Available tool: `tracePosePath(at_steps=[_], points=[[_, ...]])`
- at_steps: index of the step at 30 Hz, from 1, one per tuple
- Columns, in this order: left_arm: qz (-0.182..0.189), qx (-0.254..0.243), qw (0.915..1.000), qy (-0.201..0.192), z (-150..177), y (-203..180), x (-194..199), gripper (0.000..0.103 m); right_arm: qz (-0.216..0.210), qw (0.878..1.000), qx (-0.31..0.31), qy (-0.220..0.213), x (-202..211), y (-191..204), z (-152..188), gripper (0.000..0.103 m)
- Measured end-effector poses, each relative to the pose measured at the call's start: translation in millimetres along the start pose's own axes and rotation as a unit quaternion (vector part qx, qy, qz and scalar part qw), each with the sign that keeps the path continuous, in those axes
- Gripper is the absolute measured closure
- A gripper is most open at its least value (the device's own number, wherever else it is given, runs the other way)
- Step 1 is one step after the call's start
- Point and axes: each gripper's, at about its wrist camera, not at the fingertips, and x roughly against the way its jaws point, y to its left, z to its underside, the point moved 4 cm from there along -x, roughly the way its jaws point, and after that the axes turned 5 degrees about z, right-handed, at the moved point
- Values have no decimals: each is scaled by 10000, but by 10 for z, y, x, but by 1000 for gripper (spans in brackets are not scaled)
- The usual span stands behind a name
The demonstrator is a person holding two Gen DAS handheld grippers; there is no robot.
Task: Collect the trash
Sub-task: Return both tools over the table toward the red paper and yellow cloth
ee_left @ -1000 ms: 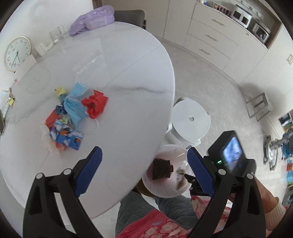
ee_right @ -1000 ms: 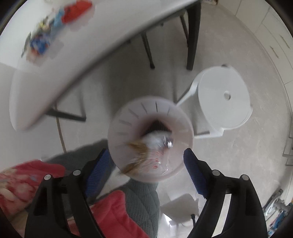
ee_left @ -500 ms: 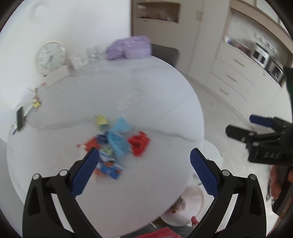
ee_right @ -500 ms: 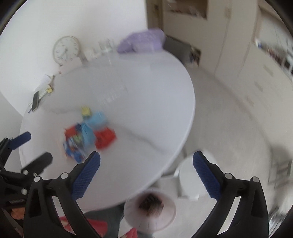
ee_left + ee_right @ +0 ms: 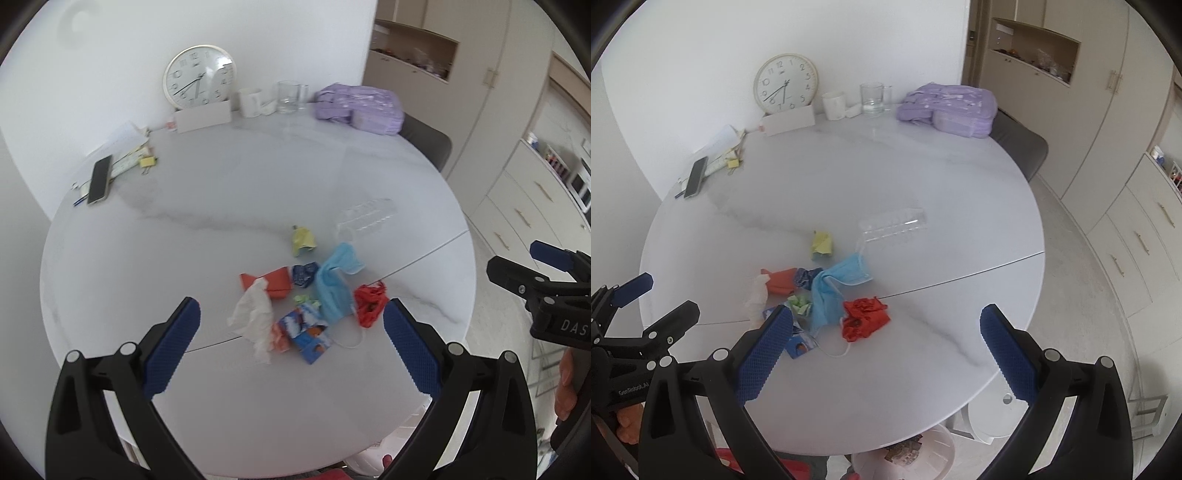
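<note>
While both the left gripper [image 5: 291, 332] and right gripper [image 5: 886, 338] hang spread and empty, litter [image 5: 314, 295] dots the round white table [image 5: 221, 206]; only the right view shows the bin [image 5: 934, 448].

a home dining area

it is indicated by a round marble table [image 5: 960, 229], a wall clock [image 5: 785, 84], a mug [image 5: 834, 105], cream cabinets [image 5: 1137, 236] and a plastic stool [image 5: 993, 421].

The right tool's [image 5: 886, 345] left finger [image 5: 764, 354] hid part of the printed carton [image 5: 798, 345]. The bin [image 5: 905, 456] sat half under the bench [image 5: 960, 258], cut off at the picture's bottom. The left tool [image 5: 646, 299] ran off the left edge.
</note>
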Motion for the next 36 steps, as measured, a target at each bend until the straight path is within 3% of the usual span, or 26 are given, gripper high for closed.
tracePosePath(at_steps=[7,21,27,34,36], points=[[-41,161,9998,116,36,110,-81,8,42,10000,70,39,-76,60,-32,2],[-28,-40,9996,280,2,219,-345,8,95,9999,91,29,-239,82,-79,2],[199,-427,9978,473,-64,256,-720,8,102,9991,-279,304,-580,-125,109,2],[583,-1079,9899,717,-351,119,-1493,8,84,9921,-938,830,-970,-349,377,2],[611,-1173,9878,816,-458,66,-1747,16,109,9893,-1122,928,-1040,-398,425,2]])
